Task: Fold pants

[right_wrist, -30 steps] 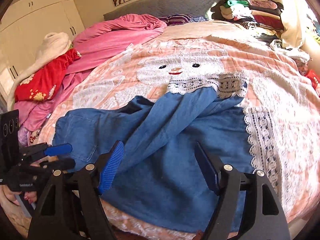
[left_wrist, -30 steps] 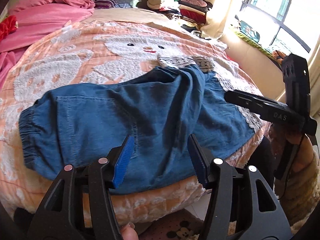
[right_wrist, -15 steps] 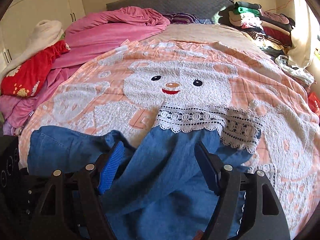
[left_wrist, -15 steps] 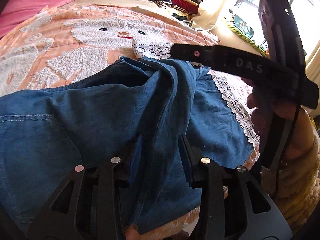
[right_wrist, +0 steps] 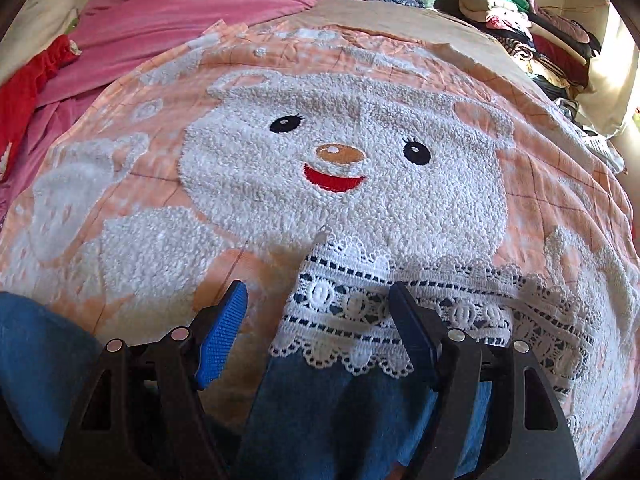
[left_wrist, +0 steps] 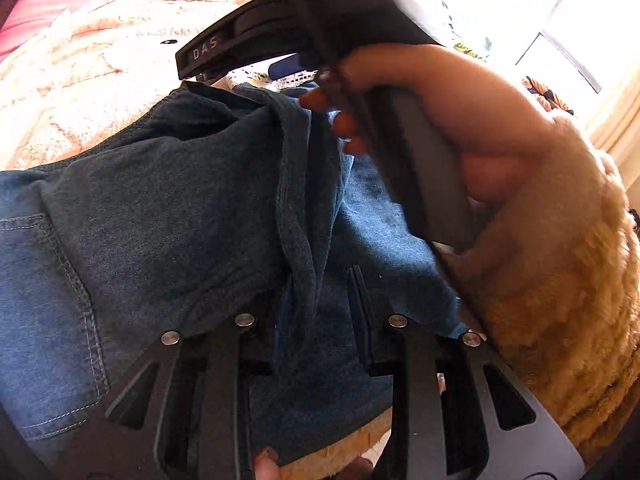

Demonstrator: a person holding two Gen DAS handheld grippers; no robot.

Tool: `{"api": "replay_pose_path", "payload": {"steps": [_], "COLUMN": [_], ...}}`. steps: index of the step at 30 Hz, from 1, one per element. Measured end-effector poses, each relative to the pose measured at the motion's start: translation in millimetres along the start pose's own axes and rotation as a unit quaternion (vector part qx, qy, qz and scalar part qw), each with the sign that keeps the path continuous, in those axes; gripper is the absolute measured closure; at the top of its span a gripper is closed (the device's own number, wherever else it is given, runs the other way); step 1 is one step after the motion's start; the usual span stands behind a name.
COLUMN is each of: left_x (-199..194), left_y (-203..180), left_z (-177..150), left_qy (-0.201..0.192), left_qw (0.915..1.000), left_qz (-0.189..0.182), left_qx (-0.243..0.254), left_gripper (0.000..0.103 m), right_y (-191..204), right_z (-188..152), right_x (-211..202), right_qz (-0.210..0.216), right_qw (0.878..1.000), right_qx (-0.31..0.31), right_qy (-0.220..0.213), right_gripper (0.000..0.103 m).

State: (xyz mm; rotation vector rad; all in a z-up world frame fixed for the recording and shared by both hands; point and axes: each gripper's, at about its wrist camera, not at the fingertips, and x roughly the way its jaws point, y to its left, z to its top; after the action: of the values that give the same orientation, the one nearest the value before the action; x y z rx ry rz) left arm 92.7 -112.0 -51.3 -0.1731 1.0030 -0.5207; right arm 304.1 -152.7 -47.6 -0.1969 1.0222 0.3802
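Note:
The blue denim pants (left_wrist: 168, 208) lie crumpled on the peach bear blanket (right_wrist: 340, 92). A raised fold of the upper leg (left_wrist: 298, 216) runs between the pads of my left gripper (left_wrist: 316, 320), whose jaws stand a little apart with cloth bunched between them. My right gripper (right_wrist: 318, 320) is open over the white lace cuff (right_wrist: 344, 304) at the leg's end, one pad on each side of it. In the left wrist view the right gripper's body (left_wrist: 320, 36) and the hand holding it cross above the pants.
A pink duvet (right_wrist: 192, 4) and a red cloth (right_wrist: 28, 92) lie at the far left of the bed. A pile of folded clothes (right_wrist: 520, 24) sits at the far right. A bright window (left_wrist: 560, 20) is on the right.
Both grippers have moved forward over the pants. The left has gone from wide open to nearly closed around the fold. The right has reached the lace cuff and stays open.

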Motion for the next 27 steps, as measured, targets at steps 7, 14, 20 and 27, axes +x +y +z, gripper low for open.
{"api": "replay_pose_path", "payload": {"steps": [7, 14, 20, 27], "left_x": [-6, -18, -19, -18], "left_y": [12, 25, 20, 4], "left_z": [6, 7, 9, 7], "left_qy": [-0.003, -0.029, -0.037, -0.035], "left_qw": [1.0, 0.9995, 0.9988, 0.9963], "left_qz": [-0.005, 0.009, 0.03, 0.048], "left_qx": [-0.005, -0.011, 0.008, 0.063], "left_gripper": [0.083, 0.074, 0.077, 0.099], "right_y": [-25, -65, -104, -129], "right_z": [-2, -30, -69, -125], "right_x": [-11, -77, -136, -176], "right_qz": [0.02, 0.052, 0.059, 0.062], "right_qw": [0.999, 0.991, 0.977, 0.964], "right_qx": [0.02, 0.077, 0.147, 0.203], "right_qy": [-0.027, -0.091, -0.142, -0.161], "right_gripper": [0.092, 0.092, 0.092, 0.092]}}
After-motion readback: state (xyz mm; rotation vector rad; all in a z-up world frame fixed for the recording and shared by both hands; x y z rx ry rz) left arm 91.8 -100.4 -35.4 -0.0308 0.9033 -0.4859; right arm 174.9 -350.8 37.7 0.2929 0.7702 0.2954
